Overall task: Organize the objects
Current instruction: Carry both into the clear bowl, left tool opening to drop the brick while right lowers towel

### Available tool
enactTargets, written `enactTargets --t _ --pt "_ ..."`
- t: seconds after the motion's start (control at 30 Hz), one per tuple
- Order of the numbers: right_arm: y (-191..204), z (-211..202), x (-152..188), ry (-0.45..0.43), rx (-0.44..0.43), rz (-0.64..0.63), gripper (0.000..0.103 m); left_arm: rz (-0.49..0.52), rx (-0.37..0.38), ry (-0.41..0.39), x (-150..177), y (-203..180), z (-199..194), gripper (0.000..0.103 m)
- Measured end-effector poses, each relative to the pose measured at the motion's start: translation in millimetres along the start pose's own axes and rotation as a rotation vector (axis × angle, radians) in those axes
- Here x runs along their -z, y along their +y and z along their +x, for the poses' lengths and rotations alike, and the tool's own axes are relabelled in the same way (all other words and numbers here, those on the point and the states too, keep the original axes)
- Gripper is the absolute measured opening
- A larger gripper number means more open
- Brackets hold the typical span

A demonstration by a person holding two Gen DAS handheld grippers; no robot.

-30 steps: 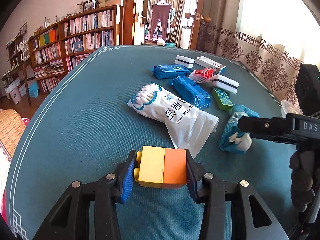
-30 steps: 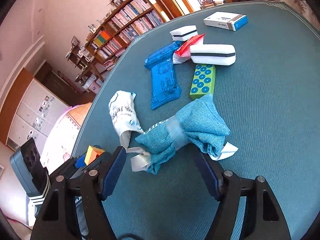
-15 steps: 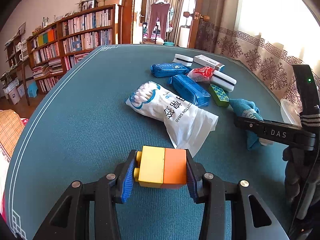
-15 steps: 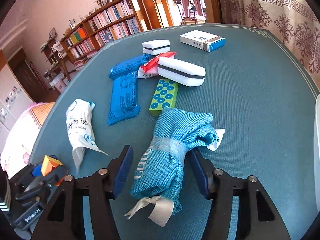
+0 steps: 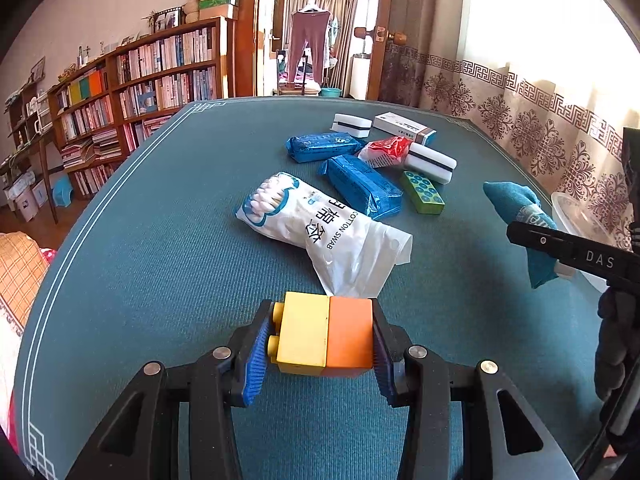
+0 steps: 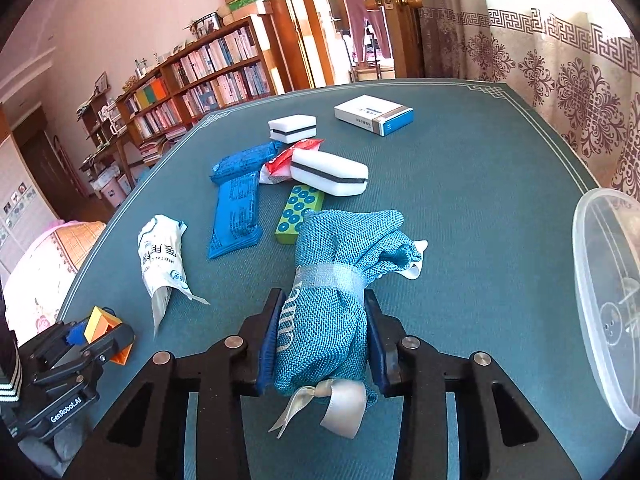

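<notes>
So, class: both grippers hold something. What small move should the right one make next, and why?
Probably carry the teal cloth bundle sideways toward the clear plastic container at the table's right edge. The right gripper has just been closing and its pads now press the bundle's sides, so the grip looks set. The left gripper only holds the yellow-and-orange block.

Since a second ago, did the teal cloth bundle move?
Yes. In the left wrist view the teal cloth bundle has shifted right, away from the cotton swab bag, toward the clear container.
</notes>
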State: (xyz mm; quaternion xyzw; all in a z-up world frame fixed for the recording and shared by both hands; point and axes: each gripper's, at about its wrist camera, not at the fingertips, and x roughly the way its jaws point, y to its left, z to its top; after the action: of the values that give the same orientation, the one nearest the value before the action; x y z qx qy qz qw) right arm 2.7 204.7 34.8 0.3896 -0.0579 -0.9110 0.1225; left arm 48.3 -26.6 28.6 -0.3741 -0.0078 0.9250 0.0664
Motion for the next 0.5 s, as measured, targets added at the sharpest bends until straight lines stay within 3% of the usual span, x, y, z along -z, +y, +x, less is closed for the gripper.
enactTargets --t 0.5 --pt "-74 -62 9 -0.094 0.132 0.082 0.039 0.123 0.06 -0.021 -13 -56 -2 0.047"
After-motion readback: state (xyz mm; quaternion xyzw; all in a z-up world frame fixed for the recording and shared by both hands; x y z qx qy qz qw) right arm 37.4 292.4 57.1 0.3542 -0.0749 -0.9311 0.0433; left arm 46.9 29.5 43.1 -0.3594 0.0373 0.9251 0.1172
